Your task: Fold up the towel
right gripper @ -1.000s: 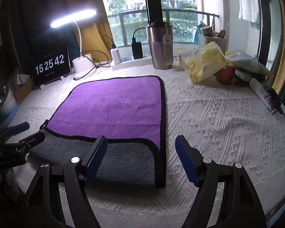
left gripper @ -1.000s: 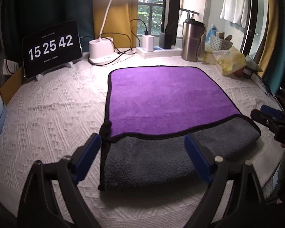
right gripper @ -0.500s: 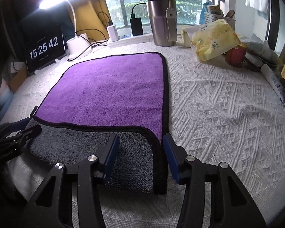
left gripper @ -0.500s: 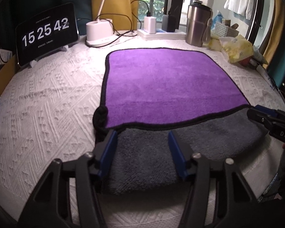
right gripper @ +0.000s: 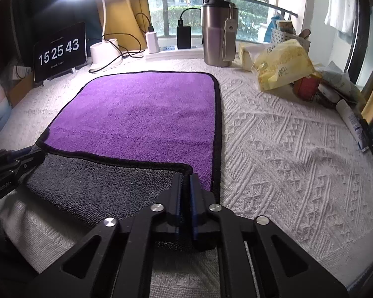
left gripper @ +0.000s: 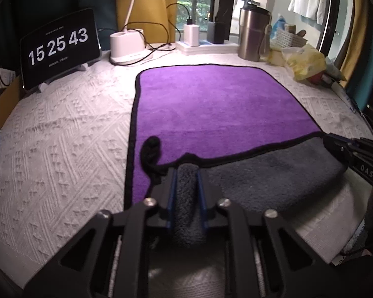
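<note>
A towel, purple on one face (left gripper: 211, 106) and grey on the other, lies flat on the white textured cloth. Its near edge is turned over so a grey band (left gripper: 273, 171) shows. My left gripper (left gripper: 185, 173) is shut on the grey near-left corner, bunching it between the blue pads. My right gripper (right gripper: 184, 181) is shut on the near-right corner of the same towel (right gripper: 141, 114). Each gripper shows at the edge of the other's view: the right one (left gripper: 355, 154), the left one (right gripper: 10, 166). A black hanging loop (left gripper: 151, 154) sits by the left corner.
At the back stand a clock tablet (left gripper: 59, 47), a white lamp base (left gripper: 126, 47) with cables, chargers (left gripper: 191, 34), and a steel tumbler (left gripper: 252, 37). A yellow bag (right gripper: 283, 67), a red can (right gripper: 305, 87) and a tube (right gripper: 353, 121) crowd the right side.
Both grippers moved forward onto the towel's near corners and closed from open to shut on them. The left corner is now bunched and slightly raised.
</note>
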`<state>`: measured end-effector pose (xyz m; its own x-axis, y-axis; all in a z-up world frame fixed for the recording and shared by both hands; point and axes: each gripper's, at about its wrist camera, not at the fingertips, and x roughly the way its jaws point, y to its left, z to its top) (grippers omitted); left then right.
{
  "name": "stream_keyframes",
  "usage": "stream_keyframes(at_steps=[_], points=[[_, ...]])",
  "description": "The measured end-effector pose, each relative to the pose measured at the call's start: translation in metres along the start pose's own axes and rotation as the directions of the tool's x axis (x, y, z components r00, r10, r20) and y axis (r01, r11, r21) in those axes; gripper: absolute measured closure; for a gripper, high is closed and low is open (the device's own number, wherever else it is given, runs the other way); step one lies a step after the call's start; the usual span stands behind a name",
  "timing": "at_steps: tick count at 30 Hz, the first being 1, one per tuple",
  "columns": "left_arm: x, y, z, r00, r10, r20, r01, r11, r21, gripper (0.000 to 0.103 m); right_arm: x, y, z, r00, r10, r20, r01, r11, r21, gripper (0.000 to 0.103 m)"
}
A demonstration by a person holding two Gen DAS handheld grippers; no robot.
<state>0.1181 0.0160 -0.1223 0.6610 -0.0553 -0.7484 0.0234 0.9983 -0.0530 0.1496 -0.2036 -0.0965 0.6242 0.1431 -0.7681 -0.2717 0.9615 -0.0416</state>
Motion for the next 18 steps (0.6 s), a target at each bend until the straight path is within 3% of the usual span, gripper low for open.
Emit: stream_keyframes(at_steps=[18], points=[[-0.032,-0.001,0.016,0.995,-0.02,0.102,0.02,1.0,-0.005,0.095,-0.039,0.004,0.013,0.987,-0.068,0.145,0.072,0.997,-0.022,0.098]])
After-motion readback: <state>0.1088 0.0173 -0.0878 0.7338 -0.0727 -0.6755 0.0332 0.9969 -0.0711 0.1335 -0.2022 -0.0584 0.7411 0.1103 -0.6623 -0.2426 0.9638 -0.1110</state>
